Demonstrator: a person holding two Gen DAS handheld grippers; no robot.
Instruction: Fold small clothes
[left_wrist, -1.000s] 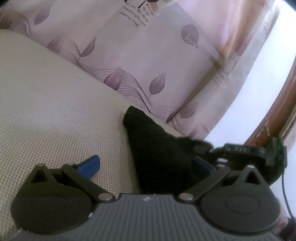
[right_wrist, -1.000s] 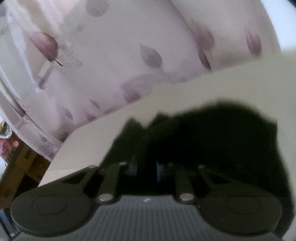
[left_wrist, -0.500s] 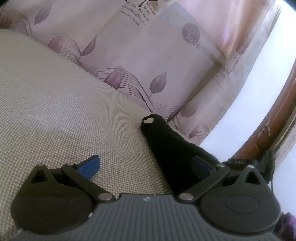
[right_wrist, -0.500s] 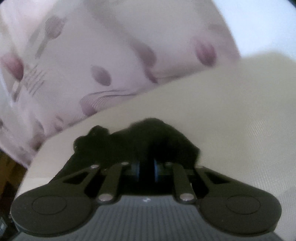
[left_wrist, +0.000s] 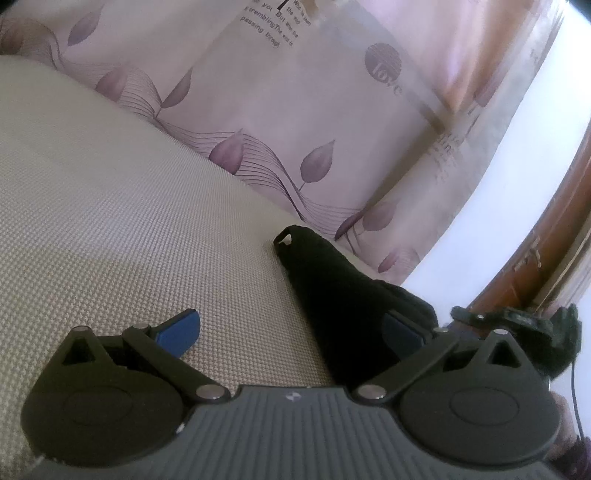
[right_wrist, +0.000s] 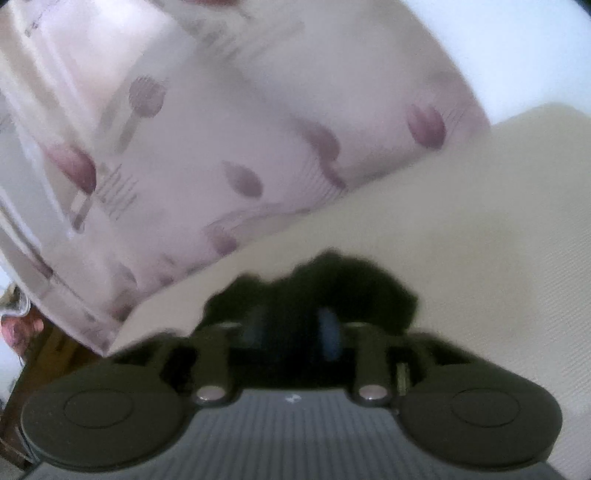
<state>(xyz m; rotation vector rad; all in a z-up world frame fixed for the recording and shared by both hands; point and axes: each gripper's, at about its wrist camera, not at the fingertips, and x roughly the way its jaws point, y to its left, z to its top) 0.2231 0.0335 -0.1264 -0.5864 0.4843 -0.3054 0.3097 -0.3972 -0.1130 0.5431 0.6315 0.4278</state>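
A small black garment (left_wrist: 332, 295) lies on the beige woven surface (left_wrist: 129, 221), stretched from a far tip toward the lower right. My left gripper (left_wrist: 291, 332) is open above the surface; its right finger (left_wrist: 402, 328) lies over the garment, its left finger (left_wrist: 181, 328) over bare fabric. In the right wrist view the garment (right_wrist: 332, 280) is bunched between the blue pads of my right gripper (right_wrist: 291, 328), which are a little apart with black cloth between them. The right gripper also shows at the garment's near end in the left wrist view (left_wrist: 517, 317).
A pink curtain with purple leaf prints (left_wrist: 295, 110) hangs behind the surface's far edge. A white wall (left_wrist: 517, 184) and a brown wooden door frame (left_wrist: 554, 240) stand at the right. The surface's left edge drops to dark furniture (right_wrist: 37, 362).
The right gripper pulled the garment right, stretching it narrower. The right view swung, and its pads have parted slightly. The left gripper stayed open and almost still.
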